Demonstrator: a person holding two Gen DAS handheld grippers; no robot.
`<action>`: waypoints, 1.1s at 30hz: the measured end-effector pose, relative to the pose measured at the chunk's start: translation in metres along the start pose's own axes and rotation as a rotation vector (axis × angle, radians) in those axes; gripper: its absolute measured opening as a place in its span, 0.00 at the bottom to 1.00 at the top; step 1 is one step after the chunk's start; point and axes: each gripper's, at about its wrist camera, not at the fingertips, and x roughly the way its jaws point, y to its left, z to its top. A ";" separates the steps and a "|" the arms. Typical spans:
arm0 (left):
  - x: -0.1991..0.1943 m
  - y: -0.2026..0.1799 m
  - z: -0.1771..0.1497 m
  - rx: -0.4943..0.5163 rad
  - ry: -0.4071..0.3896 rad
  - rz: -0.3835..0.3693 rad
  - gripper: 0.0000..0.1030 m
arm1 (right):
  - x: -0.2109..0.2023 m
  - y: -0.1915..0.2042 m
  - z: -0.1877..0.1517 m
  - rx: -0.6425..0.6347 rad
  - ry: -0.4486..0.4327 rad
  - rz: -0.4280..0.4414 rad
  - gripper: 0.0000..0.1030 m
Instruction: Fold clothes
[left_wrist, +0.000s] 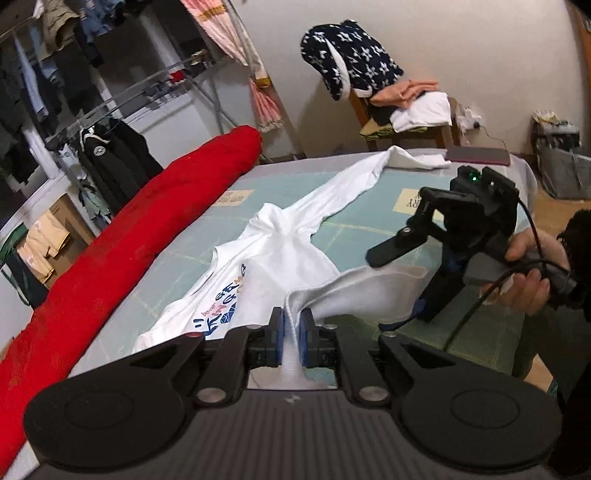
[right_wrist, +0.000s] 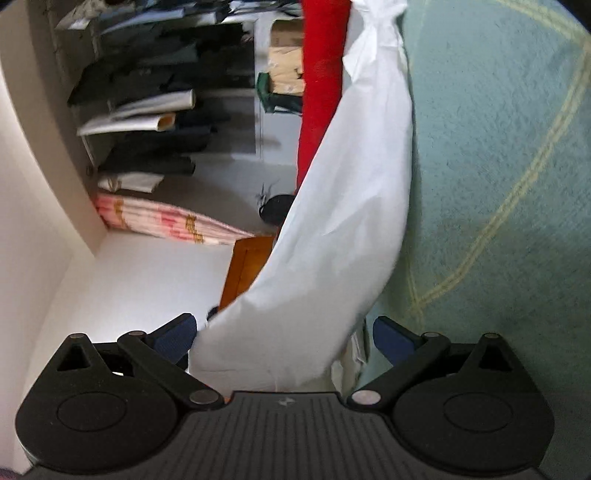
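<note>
A green checked bed (left_wrist: 369, 236) fills the room's middle, with a red rolled blanket (left_wrist: 122, 236) along its left edge and open mattress to the right. The white shirt (left_wrist: 280, 254) sprawls across it, its coloured print too small to read. The left gripper (left_wrist: 291, 332) has its jaws clamped on a shirt edge. The right gripper (right_wrist: 282, 332) has its jaws spread wide, cloth hanging loose between them.

Left gripper (left_wrist: 291, 334) pinching white shirt (left_wrist: 280, 254), apparently hem.
</note>
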 end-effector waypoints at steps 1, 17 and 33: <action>0.003 -0.004 -0.004 0.020 0.024 -0.025 0.15 | 0.005 0.000 -0.002 -0.001 0.000 -0.006 1.00; -0.037 -0.015 -0.038 0.004 0.032 -0.016 0.26 | 0.015 0.016 -0.015 -0.125 0.102 -0.141 1.00; -0.042 -0.012 -0.051 -0.095 0.007 0.036 0.26 | 0.015 0.005 -0.036 -0.308 0.101 -0.488 0.00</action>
